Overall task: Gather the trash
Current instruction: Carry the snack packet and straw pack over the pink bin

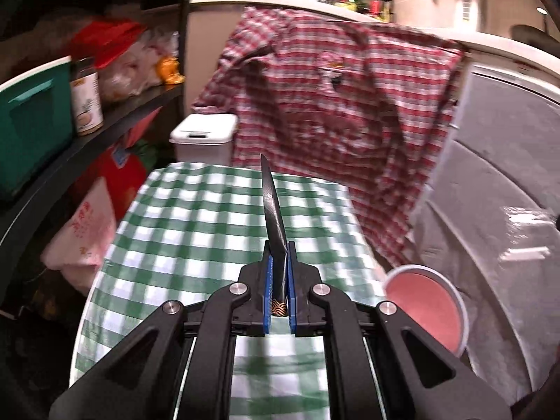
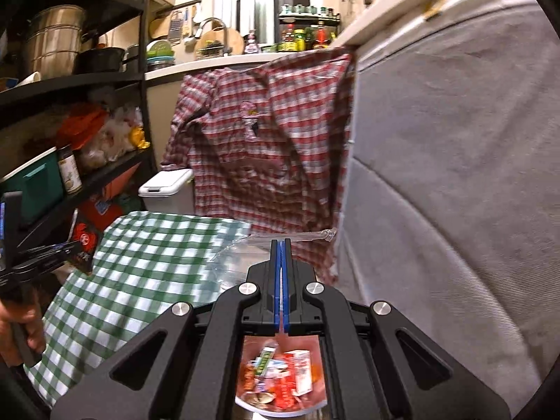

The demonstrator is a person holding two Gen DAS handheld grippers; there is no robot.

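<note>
Trash: left wrist view first. Black wrapper [image 1: 272,206] is sitting clamped edge-on between the left gripper [image 1: 279,255] pads, most of it sticking out forward past the fingertips, unsupported. Risk, my read: only the lower end is pinched, so a quick swing or wrist roll could be enough to slip it out onto the green checked tablecloth [image 1: 182,224] below. Pink bin [image 1: 425,311] is sitting low and to the right of the tool, only partly in frame; a release from here would be missing it. Gripper is pointing forward and somewhat down over the table, toward the red plaid shirt [image 1: 332,105] ahead.

Right wrist view. Right gripper [image 2: 282,245] is fully closed, pads meeting; a clear plastic film [image 2: 245,255] is lying just ahead-left of the tips, and I can't tell whether it's actually pinched. If it isn't, it's staying on the table. The same bin [image 2: 280,406], full of packets, is directly under the tool body. Frame is blurred, so contact calls are weak. Left gripper [image 2: 75,246] is showing far left, a hand [image 2: 19,329] on its handle, wrapper pinched in it. Right tool is pointing forward, slightly down.
</note>
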